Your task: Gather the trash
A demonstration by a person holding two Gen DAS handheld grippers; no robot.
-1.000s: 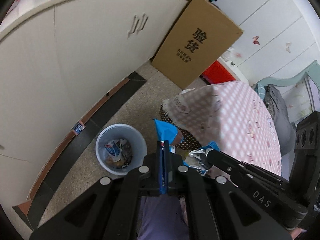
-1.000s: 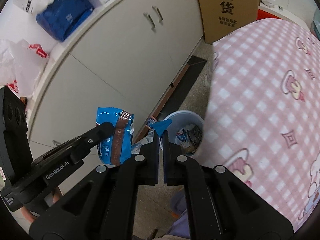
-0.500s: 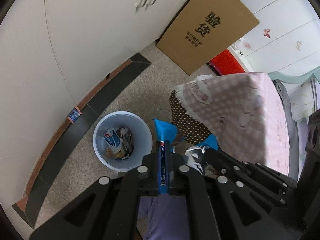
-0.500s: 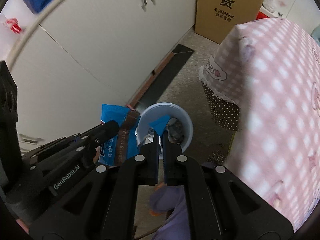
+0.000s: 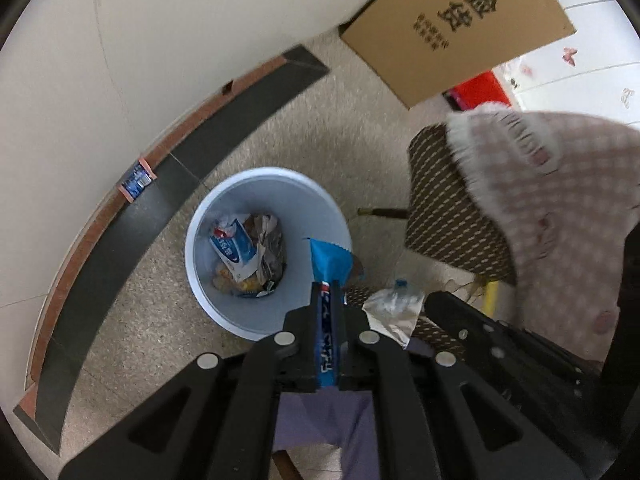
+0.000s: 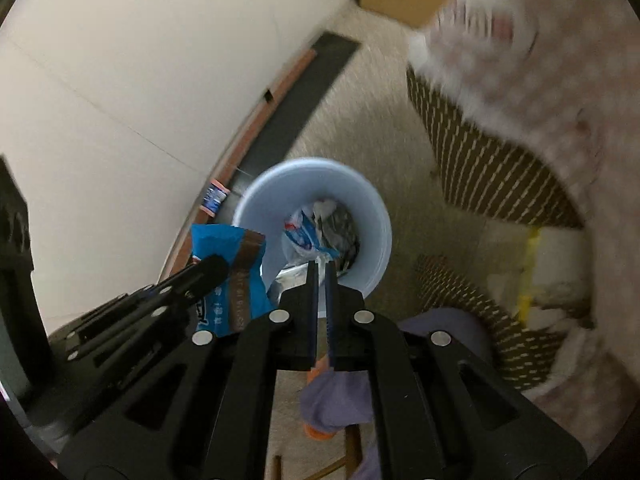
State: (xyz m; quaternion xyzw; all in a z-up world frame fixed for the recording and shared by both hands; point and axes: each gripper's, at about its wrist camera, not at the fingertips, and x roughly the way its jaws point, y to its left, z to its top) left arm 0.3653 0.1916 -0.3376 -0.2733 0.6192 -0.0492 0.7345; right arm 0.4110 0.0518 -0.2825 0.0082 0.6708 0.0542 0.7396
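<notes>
A pale blue bin stands on the floor with crumpled wrappers inside. My left gripper is shut on a blue snack wrapper, which hangs over the bin's near right rim. Beside it on the right, my right gripper is shut on a crumpled silver foil wrapper. In the right wrist view the right gripper points down over the bin's near rim, with the silver foil at its tips. To its left, the left gripper holds the blue and brown wrapper.
A cream cabinet with a dark plinth curves round the left. A cardboard box leans at the back. A pink checked cloth over brown patterned fabric crowds the right. A small blue wrapper lies by the plinth. The person's purple-clad leg is below.
Both grippers have dropped towards the bin, which now looks much larger and closer. Each still holds its wrapper. The cabinet top and doors have left view.
</notes>
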